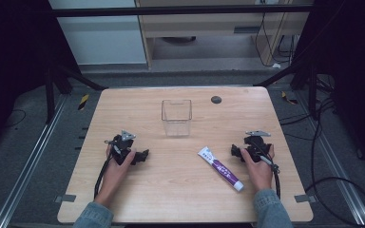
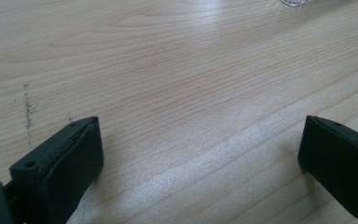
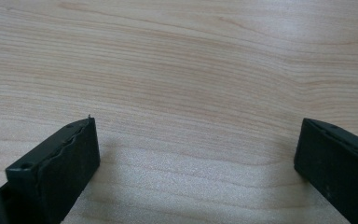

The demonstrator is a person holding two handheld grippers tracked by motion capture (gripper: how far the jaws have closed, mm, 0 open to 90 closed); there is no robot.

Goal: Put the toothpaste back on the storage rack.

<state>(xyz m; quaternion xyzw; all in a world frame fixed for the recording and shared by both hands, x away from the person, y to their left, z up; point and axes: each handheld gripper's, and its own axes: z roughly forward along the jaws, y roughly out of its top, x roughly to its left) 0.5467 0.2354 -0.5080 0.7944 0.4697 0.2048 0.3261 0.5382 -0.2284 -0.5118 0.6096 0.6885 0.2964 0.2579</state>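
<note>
in the high view, a white toothpaste tube with a purple stripe [image 1: 220, 168] lies flat on the light wooden table [image 1: 180, 199], slanted with its cap end toward the person's near right. the right gripper [image 1: 235, 153] rests on the wood just beside the tube, its black jaws pointing inward toward the tube's flat end, so it looks to be the nearer tool for picking it up. the left gripper [image 1: 143, 156] rests on the table well apart from the tube, pointing toward the middle. a clear, square plastic container [image 1: 176, 117] stands upright farther back, between the two hands, open at the top and apparently empty; it seems the likely place for the tube.

in the left gripper view, the left gripper [image 2: 200, 149] has its jaws spread wide with bare wood between them, grasping nothing; a corner of the clear container [image 2: 300, 2] peeks in at the top edge.

in the right gripper view, the right gripper [image 3: 196, 149] is likewise released, jaws wide apart over bare wood grain, holding nothing.
</note>
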